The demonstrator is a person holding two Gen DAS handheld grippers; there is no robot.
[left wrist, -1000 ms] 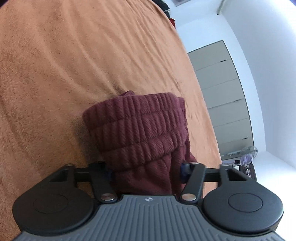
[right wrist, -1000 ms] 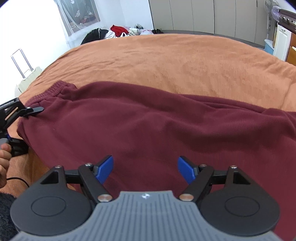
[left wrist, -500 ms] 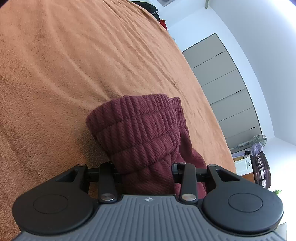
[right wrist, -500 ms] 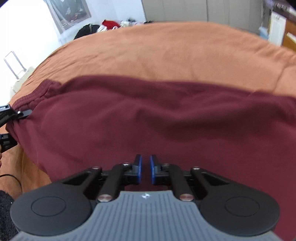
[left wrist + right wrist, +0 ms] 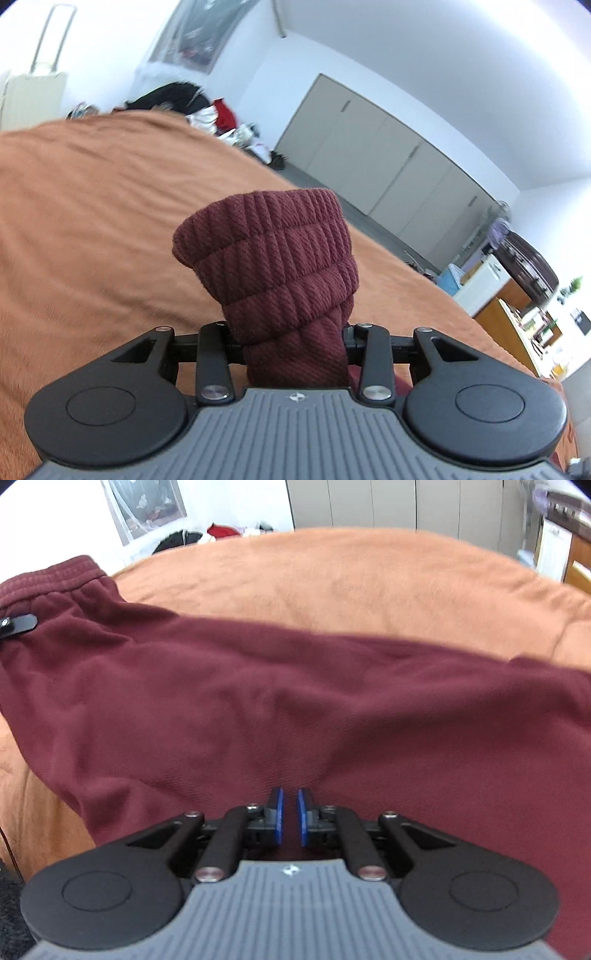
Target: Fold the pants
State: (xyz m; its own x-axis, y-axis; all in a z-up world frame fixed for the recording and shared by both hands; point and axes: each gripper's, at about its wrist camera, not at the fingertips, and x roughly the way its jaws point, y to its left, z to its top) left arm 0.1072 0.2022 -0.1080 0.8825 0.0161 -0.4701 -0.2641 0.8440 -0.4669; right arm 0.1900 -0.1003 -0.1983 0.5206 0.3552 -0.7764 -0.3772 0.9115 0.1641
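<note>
Maroon pants lie spread across an orange bed cover. My left gripper is shut on the bunched ribbed waistband and holds it up off the bed; the cloth hides its pads. One left finger shows on the raised waistband at the left edge of the right wrist view. My right gripper is shut at the pants' near edge, blue pads almost together, with creases in the fabric running toward them.
The orange cover stretches far beyond the pants. Behind the bed are a pile of clothes, a pale suitcase and grey wardrobe doors. Cabinets and a fan stand to the right.
My right gripper's jaws went from wide open to shut at the pants' near edge. My left gripper tightened on the waistband, then rose and rolled, lifting it off the bed.
</note>
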